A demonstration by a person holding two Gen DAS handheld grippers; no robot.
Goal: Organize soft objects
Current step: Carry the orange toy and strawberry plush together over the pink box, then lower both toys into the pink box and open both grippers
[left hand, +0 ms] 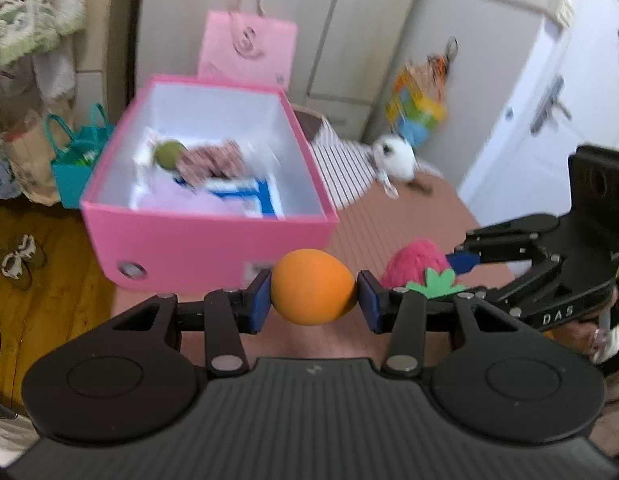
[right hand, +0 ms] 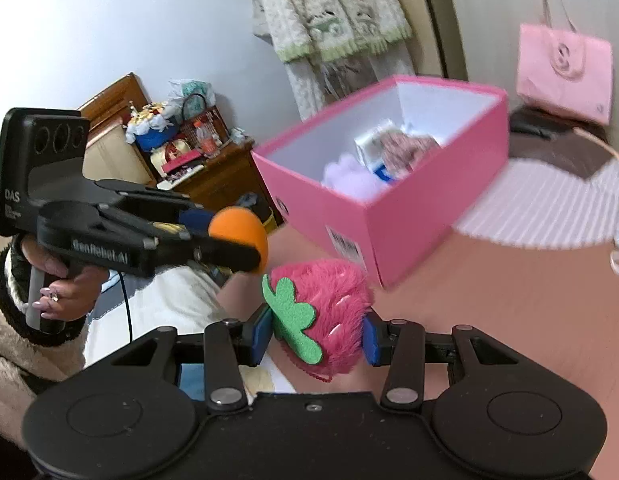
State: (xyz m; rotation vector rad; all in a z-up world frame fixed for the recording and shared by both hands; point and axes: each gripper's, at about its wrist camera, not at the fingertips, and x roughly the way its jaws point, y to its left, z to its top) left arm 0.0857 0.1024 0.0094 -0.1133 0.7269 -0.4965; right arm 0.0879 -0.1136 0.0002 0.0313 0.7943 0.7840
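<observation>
Scene: Two soft toys ride toward an open pink storage box (left hand: 207,236) standing on a pinkish surface, likely a bed or a counter; which one cannot be told.
Left hand-held gripper (left hand: 313,298): clenched on an orange foam ball (left hand: 312,286), both blue pads pressing its sides; the ball hangs in the air just in front of the box's near wall.
Right hand-held gripper (right hand: 315,334): grasping a pink plush strawberry (right hand: 329,308) with a green felt leaf, held off the surface, near the box's front corner and below its rim.
Box contents: a green ball (left hand: 169,154), a pink-checked soft item and blue-and-white packaging already lie inside.
Step in hand: carrying both toys to the box, by the look of it.
Doing it well: lift each toy above the rim before crossing it, bring one in at a time so the tools do not collide, and let go only over a free patch of the interior.
Pose: both tools point forward and downward toward the box, side by side; a hand (right hand: 59,286) in a fleecy sleeve grips the left tool's handle.
Risk: the foam ball may roll or bounce out if dropped from high up.
</observation>
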